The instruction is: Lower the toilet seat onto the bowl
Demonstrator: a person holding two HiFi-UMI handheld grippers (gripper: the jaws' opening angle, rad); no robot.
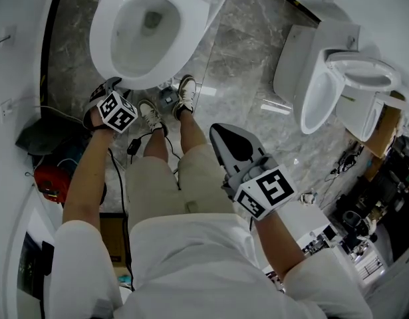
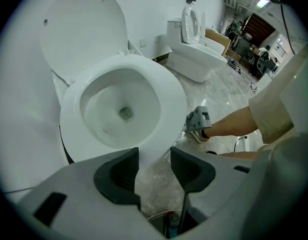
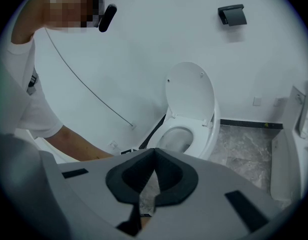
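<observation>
Toilet seat (image 2: pixel 83 31) is standing raised behind the bowl (image 2: pixel 166 101) and is not yet lowered. It is hinging at the bowl's back edge, with its long axis near vertical, its free end pointing up and its underside facing the person.

Left gripper (image 2: pixel 154 158) is hovering just off the bowl's front rim, tongs spread with nothing between them, probably staging a reach.

Right gripper (image 3: pixel 155 156) is hanging well back from the bowl, tongs pressed together and empty, probably idle.

Head view steeply down; both gripper views face toilet (image 1: pixel 143 35), left nearer.
</observation>
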